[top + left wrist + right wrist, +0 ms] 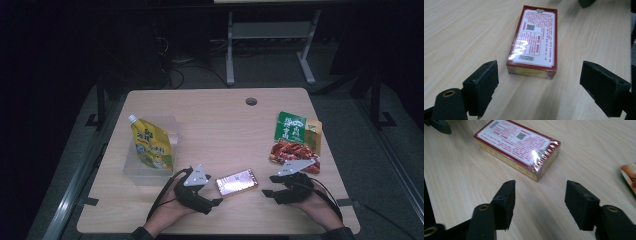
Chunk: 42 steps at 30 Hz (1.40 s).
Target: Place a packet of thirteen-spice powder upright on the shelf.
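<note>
Both tongs, left and right, gaping and empty, flanking the red box; next I'd pinch its ends.

Red-bordered, film-wrapped flat box, lying flat on table, printed face up.

The red box lies flat on the bench, between the left gripper and the right gripper, with bare wood just ahead of each one's spread jaws. Beyond the left gripper stands a clear container holding a yellow pouch, blocking that side. Just past the right gripper lies a snack packet. The bench's middle and far edge are open.
</note>
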Tool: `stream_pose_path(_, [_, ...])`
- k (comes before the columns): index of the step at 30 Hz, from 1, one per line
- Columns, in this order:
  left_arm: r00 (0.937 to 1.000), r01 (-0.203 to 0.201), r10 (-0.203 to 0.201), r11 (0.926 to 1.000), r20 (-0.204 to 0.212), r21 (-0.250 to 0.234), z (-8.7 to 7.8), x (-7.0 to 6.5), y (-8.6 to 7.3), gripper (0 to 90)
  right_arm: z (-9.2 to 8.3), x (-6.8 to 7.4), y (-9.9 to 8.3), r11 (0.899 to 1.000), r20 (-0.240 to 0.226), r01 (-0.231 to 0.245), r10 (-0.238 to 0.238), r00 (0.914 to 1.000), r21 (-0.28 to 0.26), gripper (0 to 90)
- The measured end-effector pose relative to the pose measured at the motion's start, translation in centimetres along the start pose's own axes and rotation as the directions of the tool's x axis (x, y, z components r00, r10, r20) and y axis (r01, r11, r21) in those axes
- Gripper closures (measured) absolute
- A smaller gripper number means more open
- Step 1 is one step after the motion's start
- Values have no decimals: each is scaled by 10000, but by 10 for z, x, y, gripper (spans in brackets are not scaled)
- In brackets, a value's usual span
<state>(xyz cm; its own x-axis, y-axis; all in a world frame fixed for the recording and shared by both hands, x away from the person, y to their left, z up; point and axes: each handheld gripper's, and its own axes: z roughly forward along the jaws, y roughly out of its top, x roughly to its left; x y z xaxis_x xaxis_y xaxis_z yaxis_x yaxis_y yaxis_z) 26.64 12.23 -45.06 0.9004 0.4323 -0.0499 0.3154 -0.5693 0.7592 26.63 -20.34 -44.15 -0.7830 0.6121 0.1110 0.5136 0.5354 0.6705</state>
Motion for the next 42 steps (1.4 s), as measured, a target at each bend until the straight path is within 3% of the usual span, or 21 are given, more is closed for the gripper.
stream_pose_path(9, [9999,-163,164,9980,-18,613,22,8,5,169,-3,-5,-3,9996,212,-156,161,9996,-217,367])
stream_pose_path(15, [9992,-322,302,9957,248,871,30,8,5,276,-3,-5,-2,9991,200,-302,308,9993,-287,368])
stream_pose_path(21, [9986,-478,452,9943,290,952,29,6,6,312,-2,-5,3,9985,7,-403,404,9992,-370,472])
stream_pose_path(31, [9978,-569,542,9956,386,741,15,6,13,319,13,-9,30,9960,-137,-41,28,9999,-889,876])
stream_pose_path(42, [9972,-461,455,9989,590,92,0,4,22,319,39,-5,39,9988,-189,471,-474,9987,-167,900])
